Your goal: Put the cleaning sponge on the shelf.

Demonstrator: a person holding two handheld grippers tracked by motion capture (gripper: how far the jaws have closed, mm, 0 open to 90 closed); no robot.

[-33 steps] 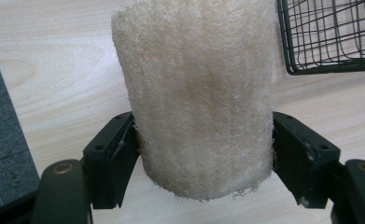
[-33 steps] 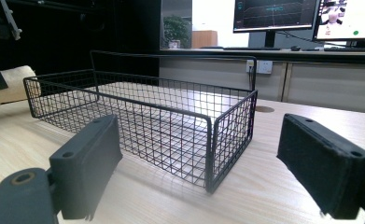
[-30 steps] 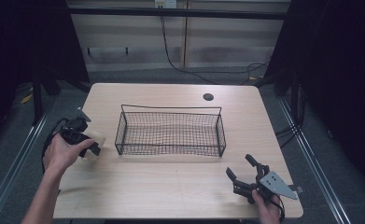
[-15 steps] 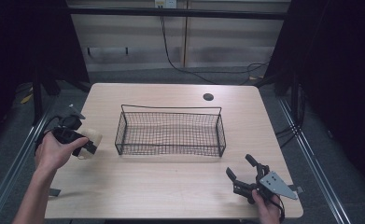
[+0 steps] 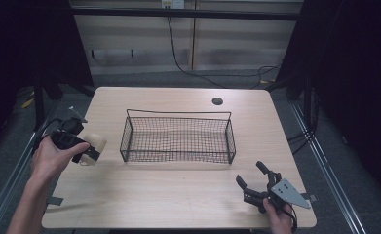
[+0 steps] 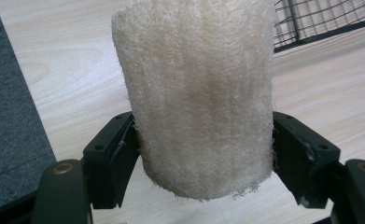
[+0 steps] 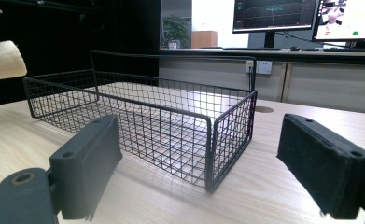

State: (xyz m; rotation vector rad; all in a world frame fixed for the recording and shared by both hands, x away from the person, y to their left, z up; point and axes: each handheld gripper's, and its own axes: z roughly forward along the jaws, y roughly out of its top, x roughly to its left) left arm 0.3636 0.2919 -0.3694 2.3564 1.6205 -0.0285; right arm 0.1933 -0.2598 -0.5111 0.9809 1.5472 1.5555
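Loofah roll (image 6: 199,98) newly nearer basket (image 5: 178,136)

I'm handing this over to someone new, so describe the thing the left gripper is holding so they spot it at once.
Start at the black wire basket in the middle of the wooden table, then look past its left end. There the left gripper clamps a pale cream, fuzzy sponge roll by its sides. It is the one soft, light-coloured thing among black metal parts.
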